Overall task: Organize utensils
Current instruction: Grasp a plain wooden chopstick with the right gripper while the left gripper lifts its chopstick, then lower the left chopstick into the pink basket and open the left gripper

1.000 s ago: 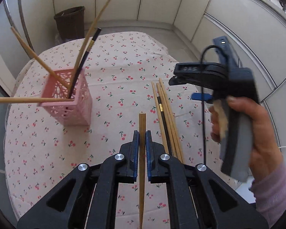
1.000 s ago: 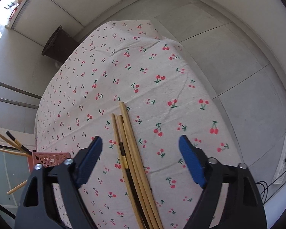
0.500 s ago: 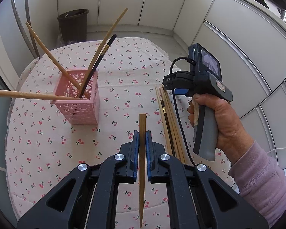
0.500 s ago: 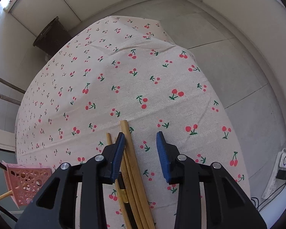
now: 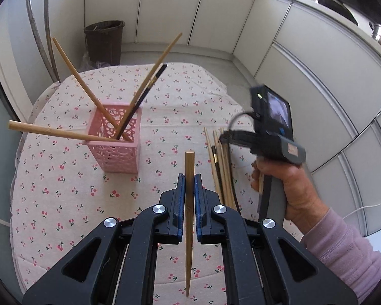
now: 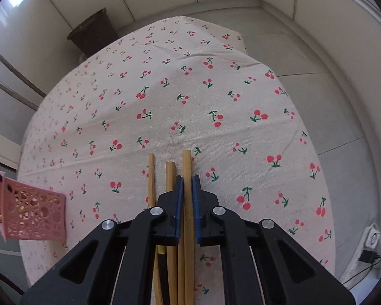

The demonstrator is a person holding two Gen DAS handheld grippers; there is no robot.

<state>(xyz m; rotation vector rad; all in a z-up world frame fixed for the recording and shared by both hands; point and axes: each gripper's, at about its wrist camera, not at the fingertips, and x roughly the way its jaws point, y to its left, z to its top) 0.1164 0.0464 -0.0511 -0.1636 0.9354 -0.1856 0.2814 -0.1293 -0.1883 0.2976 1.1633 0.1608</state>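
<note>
Your left gripper (image 5: 187,185) is matt black plastic with blue pads (image 5: 181,193) and shiny metal screw heads; the right gripper (image 6: 187,188) looks the same. Each clamps a chopstick (image 5: 189,203) of pale, smooth, finely grained wood with a dull finish. The loose chopsticks (image 6: 170,175) on your desk are the same wood, apart from one dark glossy stick with a gold band. The cloth (image 6: 216,96) over the desk is matt woven fabric, cream with printed cherries, slightly creased. The holder (image 5: 116,150) is pink plastic, pierced with a lace-like pattern, faintly shiny. Your sleeve (image 5: 343,249) is soft lilac knit.
</note>
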